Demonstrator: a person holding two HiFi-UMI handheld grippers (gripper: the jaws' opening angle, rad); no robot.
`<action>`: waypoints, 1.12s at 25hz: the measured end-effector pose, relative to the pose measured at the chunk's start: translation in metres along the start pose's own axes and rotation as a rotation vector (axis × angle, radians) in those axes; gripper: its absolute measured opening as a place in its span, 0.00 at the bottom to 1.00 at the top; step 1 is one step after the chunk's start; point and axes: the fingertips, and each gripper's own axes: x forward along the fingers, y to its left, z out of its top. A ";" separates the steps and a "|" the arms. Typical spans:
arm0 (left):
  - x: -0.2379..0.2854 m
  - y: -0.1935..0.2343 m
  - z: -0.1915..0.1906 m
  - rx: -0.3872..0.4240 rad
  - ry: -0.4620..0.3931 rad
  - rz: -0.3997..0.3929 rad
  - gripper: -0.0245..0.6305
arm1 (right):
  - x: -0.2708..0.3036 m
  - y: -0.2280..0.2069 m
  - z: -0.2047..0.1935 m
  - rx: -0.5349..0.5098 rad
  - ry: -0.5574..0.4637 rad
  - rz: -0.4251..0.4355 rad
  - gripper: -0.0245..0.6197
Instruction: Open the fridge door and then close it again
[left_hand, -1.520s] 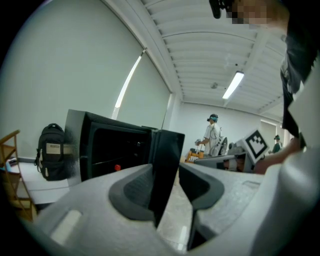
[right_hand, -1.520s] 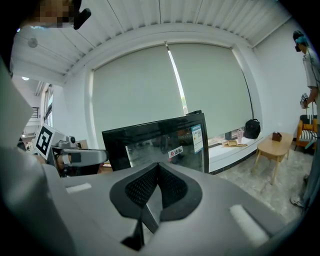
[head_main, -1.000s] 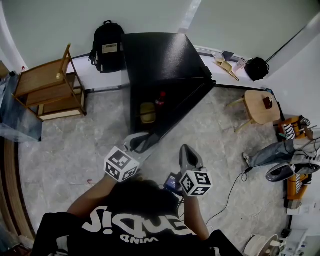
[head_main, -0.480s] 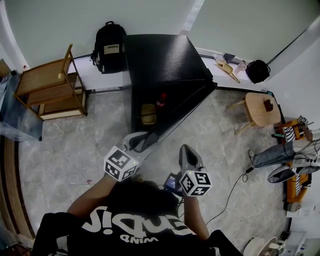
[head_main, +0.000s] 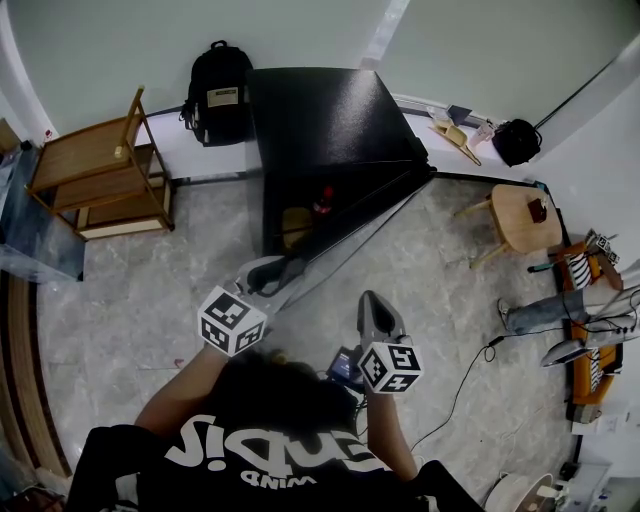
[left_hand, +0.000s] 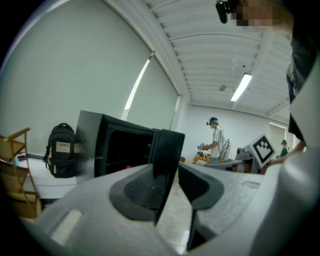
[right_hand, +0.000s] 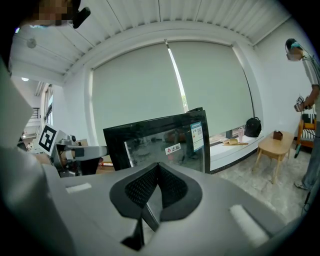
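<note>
The black fridge (head_main: 320, 115) stands against the back wall with its glass door (head_main: 365, 212) swung partly out, hinged on the right. My left gripper (head_main: 277, 274) is shut on the door's free edge (left_hand: 167, 150), which sits between its dark pads; the fridge's dark inside (left_hand: 122, 150) shows just left of it. A red bottle (head_main: 322, 200) and a yellow item (head_main: 293, 222) stand inside. My right gripper (head_main: 373, 305) hangs apart from the door, to its lower right, shut with its pads (right_hand: 170, 187) meeting on nothing. The right gripper view faces the door's glass front (right_hand: 160, 142).
A black backpack (head_main: 218, 85) leans left of the fridge, beside a wooden rack (head_main: 95, 165). A low wooden table (head_main: 520, 215) and a black bag (head_main: 516, 138) stand at the right. A person's legs (head_main: 545, 310) and a cable (head_main: 470, 370) are on the right floor.
The left gripper has moved left and slightly up in the head view, taking the door's free edge toward the fridge, so the opening is narrower. The right gripper has not moved.
</note>
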 end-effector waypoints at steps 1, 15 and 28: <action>0.000 0.003 0.000 -0.005 -0.004 0.004 0.28 | 0.001 0.000 -0.001 0.000 0.001 0.000 0.03; 0.003 0.050 0.010 -0.037 -0.035 0.049 0.26 | 0.021 -0.001 0.003 -0.006 0.005 0.003 0.03; 0.012 0.084 0.020 -0.046 -0.048 0.090 0.26 | 0.041 -0.009 0.008 -0.004 0.019 0.004 0.03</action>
